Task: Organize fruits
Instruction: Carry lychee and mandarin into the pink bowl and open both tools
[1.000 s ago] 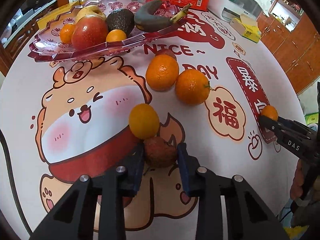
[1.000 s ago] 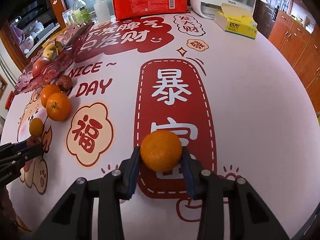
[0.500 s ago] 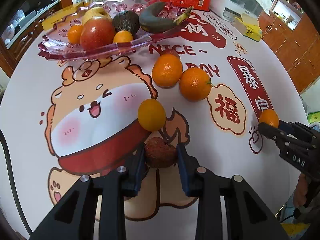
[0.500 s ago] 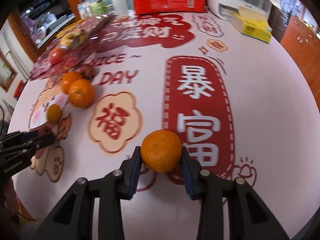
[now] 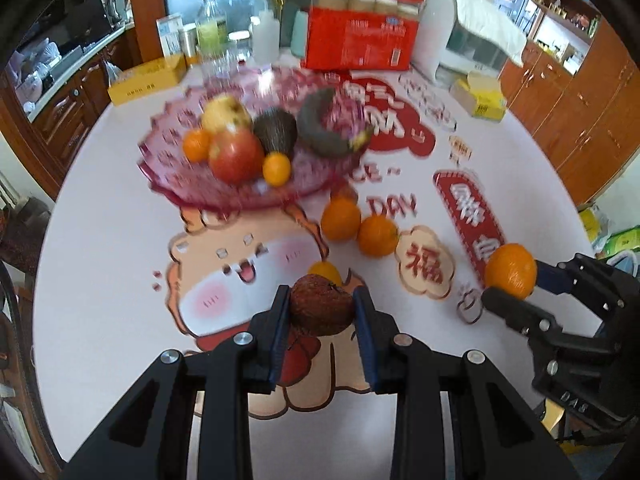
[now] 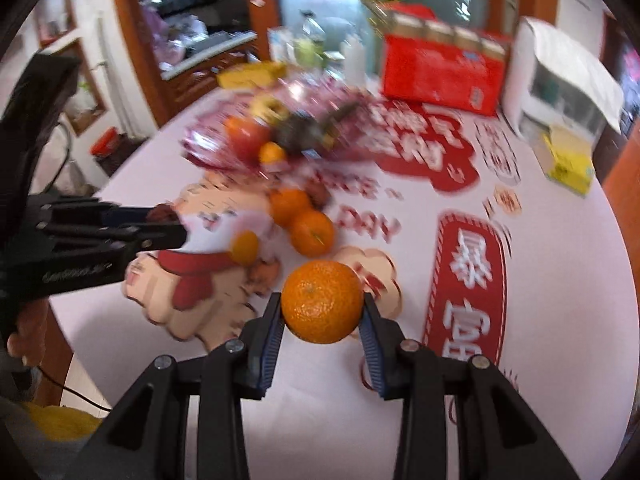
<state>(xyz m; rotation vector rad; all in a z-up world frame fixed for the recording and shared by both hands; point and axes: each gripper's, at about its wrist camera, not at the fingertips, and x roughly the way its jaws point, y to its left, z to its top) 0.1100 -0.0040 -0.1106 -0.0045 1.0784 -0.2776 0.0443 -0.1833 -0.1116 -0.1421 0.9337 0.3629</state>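
one rough brown fruit (image 5: 321, 305), claw-held

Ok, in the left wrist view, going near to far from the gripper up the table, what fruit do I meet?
brown fruit in the left gripper → small orange behind it → pair of oranges → pink fruit tray holding the red apple and avocado.
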